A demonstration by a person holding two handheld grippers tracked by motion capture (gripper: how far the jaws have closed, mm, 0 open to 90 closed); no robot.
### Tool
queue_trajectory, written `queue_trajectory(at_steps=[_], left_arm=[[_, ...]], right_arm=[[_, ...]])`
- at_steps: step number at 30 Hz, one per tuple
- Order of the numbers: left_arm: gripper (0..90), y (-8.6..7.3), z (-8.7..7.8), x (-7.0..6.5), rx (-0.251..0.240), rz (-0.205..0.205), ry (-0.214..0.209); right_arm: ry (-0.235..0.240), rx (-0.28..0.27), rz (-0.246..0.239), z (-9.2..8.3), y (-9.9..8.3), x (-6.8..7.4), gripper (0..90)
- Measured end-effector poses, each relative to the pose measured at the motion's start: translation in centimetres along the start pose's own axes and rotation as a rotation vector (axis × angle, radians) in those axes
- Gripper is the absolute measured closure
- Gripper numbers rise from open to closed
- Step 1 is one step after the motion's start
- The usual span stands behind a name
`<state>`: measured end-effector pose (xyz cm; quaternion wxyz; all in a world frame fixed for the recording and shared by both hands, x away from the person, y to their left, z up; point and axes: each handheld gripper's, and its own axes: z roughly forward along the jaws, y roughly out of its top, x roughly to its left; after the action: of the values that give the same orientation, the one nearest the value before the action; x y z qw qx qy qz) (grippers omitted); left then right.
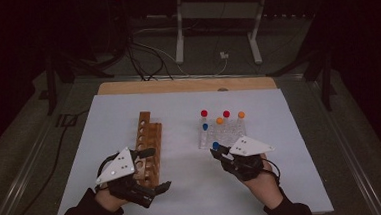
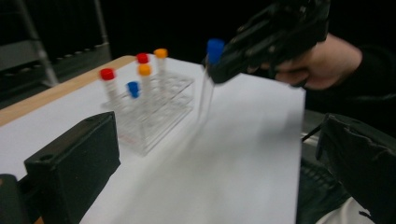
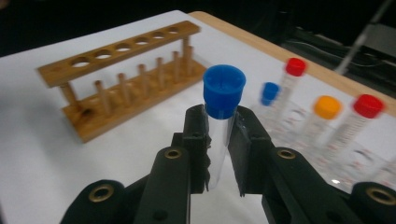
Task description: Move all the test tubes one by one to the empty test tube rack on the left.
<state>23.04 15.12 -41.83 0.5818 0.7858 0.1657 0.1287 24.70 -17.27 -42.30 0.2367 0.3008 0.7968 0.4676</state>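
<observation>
Two black jaws of the right gripper (image 3: 219, 140) clamp a blue-capped test tube (image 3: 222, 116), lifted above the white table mat (image 1: 179, 113) beside the clear plastic rack (image 1: 225, 133). Left gripper (image 1: 150, 170) stands wide, empty, straddling the wooden rack (image 1: 148, 140).

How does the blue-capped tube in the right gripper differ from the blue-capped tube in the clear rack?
The held tube is clamped between the right gripper's jaws, off the table; the racked tube stands in the clear rack. The held tube is alone; the racked tube has red- and orange-capped tubes around it. Both are clear tubes with blue caps, standing roughly upright.
</observation>
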Motion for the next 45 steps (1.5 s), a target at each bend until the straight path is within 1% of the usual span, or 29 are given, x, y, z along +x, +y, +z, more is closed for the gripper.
queue_trajectory(at_steps=[1,2,4,5,6,8,10,12,13,14,15,17,18,19,21,23,24,26,28,31,35,36,37,38,39,41,42,43,45], left_arm=[[0.5,0.5,0.6,-0.1,0.005,-0.006,-0.009],[0.5,0.5,0.6,-0.1,0.005,-0.006,-0.009],[0.5,1.0,1.2,-0.2,0.012,-0.006,-0.018],[0.5,1.3,1.9,-0.2,0.031,-0.017,-0.014],[0.5,1.5,2.1,-0.2,0.031,-0.021,-0.021],[2.6,1.8,2.7,-0.1,0.031,-0.038,0.005],[2.7,2.1,3.3,0.0,0.04,-0.056,0.017],[5.0,2.3,3.5,0.0,0.035,-0.062,0.021],[5.0,2.4,3.8,0.0,0.033,-0.067,0.015],[6.7,2.6,4.3,-0.2,0.035,-0.067,0.019],[8.3,2.6,4.6,-0.2,0.033,-0.07,0.012],[13.7,2.6,4.8,-0.2,0.033,-0.067,0.013],[17.4,2.6,5.4,-0.4,0.033,-0.063,0.004],[18.0,2.6,5.7,-0.5,0.036,-0.057,0.004],[23.5,2.5,6.1,-0.6,0.036,-0.052,0.01],[27.2,2.5,6.5,-0.6,0.032,-0.064,0.004],[30.7,2.4,6.6,-0.7,0.03,-0.061,0.005],[34.7,2.4,6.7,-0.7,0.03,-0.058,0.003],[39.3,2.5,6.9,-0.8,0.03,-0.052,-0.008],[46.3,2.6,7.3,-1.0,0.042,-0.033,-0.015],[53.4,2.6,7.7,-1.2,0.056,-0.026,-0.024],[55.3,2.6,7.9,-1.3,0.065,-0.01,-0.023],[57.2,2.6,7.9,-1.3,0.065,-0.01,-0.023],[60.1,2.6,8.1,-1.3,0.075,-0.006,-0.023],[62.8,2.6,8.1,-1.3,0.079,-0.006,-0.015],[69.7,2.6,8.2,-1.3,0.081,-0.006,-0.015],[72.0,2.6,8.3,-1.3,0.088,-0.008,-0.03],[74.8,2.6,8.3,-1.4,0.089,0.004,-0.022],[76.2,2.7,8.3,-1.5,0.091,0.021,-0.01]], right_arm=[[0.009,0.001,-0.006,0.1,0.0,0.3,77.0],[0.019,0.001,-0.01,0.1,0.0,0.5,77.0],[0.035,0.002,-0.02,0.2,0.0,0.9,77.0],[0.043,0.002,-0.022,0.2,0.0,1.1,77.0],[0.051,0.0,-0.02,0.3,0.0,1.3,77.0],[0.063,-0.001,-0.024,0.3,0.1,1.6,77.0],[0.073,-0.001,-0.031,0.3,0.1,1.9,77.0],[0.082,0.002,-0.032,0.4,0.1,2.1,77.0],[0.082,0.002,-0.032,0.4,0.1,2.1,77.0],[0.09,0.005,-0.038,0.6,0.0,2.4,77.0],[0.093,0.006,-0.038,0.6,0.0,2.5,77.0],[0.099,0.007,-0.038,0.8,0.0,2.6,77.0],[0.105,0.008,-0.036,0.8,-0.1,2.7,77.0],[0.108,0.008,-0.037,0.8,-0.1,2.8,77.0],[0.113,0.009,-0.042,0.9,-0.1,3.0,77.0],[0.118,0.01,-0.04,0.9,-0.1,3.1,77.0],[0.121,0.009,-0.04,0.9,-0.1,3.2,77.0],[0.125,0.013,-0.046,1.0,-0.1,3.3,77.0],[0.132,0.014,-0.044,1.2,-0.2,3.4,77.0],[0.136,0.017,-0.044,1.3,-0.2,3.5,77.0],[0.137,0.013,-0.043,1.2,-0.1,3.5,77.0],[0.134,0.012,-0.043,1.2,-0.1,3.5,76.9],[0.133,0.014,-0.044,1.2,-0.1,3.5,76.9],[0.135,0.014,-0.043,1.2,-0.1,3.5,76.9],[0.135,0.013,-0.042,1.2,-0.1,3.5,77.0],[0.136,0.014,-0.045,1.2,-0.1,3.5,77.0],[0.135,0.014,-0.042,1.2,-0.1,3.5,76.9],[0.134,0.013,-0.042,1.2,-0.1,3.5,76.9],[0.136,0.015,-0.037,1.2,-0.1,3.4,76.9]])
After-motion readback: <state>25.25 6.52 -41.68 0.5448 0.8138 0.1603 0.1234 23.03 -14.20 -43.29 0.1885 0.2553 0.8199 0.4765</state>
